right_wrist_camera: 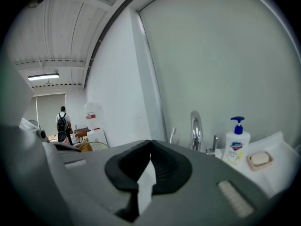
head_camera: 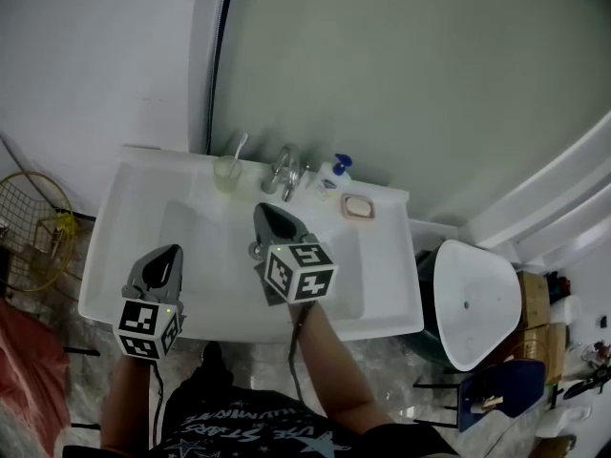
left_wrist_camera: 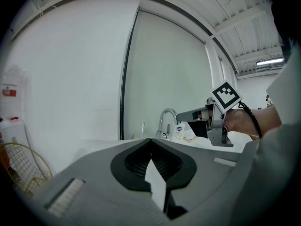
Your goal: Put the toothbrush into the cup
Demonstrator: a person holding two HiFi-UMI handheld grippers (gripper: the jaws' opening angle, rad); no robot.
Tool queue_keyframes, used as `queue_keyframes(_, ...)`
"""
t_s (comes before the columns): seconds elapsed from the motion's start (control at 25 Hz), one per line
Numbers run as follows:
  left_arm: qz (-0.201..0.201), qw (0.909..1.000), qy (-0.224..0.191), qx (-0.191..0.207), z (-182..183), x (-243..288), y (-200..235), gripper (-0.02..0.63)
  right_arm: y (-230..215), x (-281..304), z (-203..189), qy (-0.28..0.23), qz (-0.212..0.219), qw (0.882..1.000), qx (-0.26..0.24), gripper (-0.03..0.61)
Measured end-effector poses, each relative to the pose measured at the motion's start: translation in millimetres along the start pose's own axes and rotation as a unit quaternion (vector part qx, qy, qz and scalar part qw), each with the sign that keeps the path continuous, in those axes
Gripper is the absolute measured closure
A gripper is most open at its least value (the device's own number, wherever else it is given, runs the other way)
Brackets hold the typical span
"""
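Note:
A translucent cup (head_camera: 227, 173) stands on the back ledge of the white sink (head_camera: 124, 256), left of the faucet (head_camera: 284, 170). A white toothbrush (head_camera: 239, 146) stands upright in it. My left gripper (head_camera: 175, 252) hovers over the sink's left front, shut and empty. My right gripper (head_camera: 263, 211) is over the basin in front of the faucet, also shut with nothing between its jaws. In the left gripper view the jaws (left_wrist_camera: 150, 140) meet, with the toothbrush (left_wrist_camera: 143, 126) small beyond them. In the right gripper view only the top of the toothbrush (right_wrist_camera: 173, 134) shows above the shut gripper (right_wrist_camera: 150, 142).
A soap pump bottle (head_camera: 334, 175) and a soap dish (head_camera: 358, 207) sit right of the faucet. A white toilet (head_camera: 477, 303) stands right of the sink and a wire basket (head_camera: 33, 222) to the left. A person (right_wrist_camera: 62, 121) stands far off.

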State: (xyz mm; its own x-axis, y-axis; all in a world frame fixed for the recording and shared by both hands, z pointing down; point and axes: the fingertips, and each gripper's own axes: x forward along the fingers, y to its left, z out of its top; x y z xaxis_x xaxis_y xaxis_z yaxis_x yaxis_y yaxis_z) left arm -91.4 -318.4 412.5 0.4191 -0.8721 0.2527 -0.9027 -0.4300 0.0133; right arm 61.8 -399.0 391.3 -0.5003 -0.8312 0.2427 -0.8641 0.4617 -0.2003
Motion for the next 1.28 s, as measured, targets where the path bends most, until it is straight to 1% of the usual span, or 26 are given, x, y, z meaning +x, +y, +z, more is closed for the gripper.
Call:
queue_keyframes(0.4,0.003,1.0,-0.002,0.002,-10.2,-40.6,-53.7,0.606,-5.9,-73.2,-19.6,0.002,-0.002,1.0,-0.007,0.574)
queue_keyframes(0.72,-0.001,1.0,-0.004,0.003,-19.6,-68.5,-93.0,0.606,-9.8,-129.4,-38.9,0.002,-0.011,1.0,-0.003,0.574)
queue_keyframes(1.28,0.005,1.0,-0.002,-0.005,-42.7,-130.3,-144.3,0.606,5.2,-225.5,-78.0,-0.005,-0.019,1.0,0.011,0.574)
